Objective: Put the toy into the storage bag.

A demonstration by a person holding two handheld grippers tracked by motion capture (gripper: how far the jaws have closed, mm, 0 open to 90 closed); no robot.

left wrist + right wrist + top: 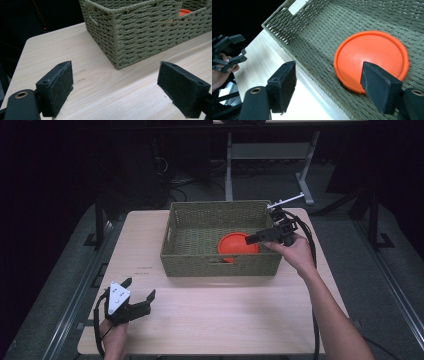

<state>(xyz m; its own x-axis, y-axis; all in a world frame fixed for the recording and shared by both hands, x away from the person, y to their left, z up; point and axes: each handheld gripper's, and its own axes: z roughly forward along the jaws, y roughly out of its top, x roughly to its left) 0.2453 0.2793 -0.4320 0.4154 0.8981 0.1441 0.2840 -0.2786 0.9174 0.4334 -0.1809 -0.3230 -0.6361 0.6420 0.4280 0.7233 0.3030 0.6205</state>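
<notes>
1. A pale wooden table [210,320] carries the scene, with dark floor around it.
2. A woven green basket [220,266] sits toward the table's far side.
3. An orange plate [235,245] lies flat on the basket floor, near the front wall (right of centre in the high view).
4. The right gripper [248,240] hovers over the plate, jaws spread wide, gripping nothing.
5. The left gripper [140,289] rests at the table's near left corner, jaws apart and empty.
</notes>
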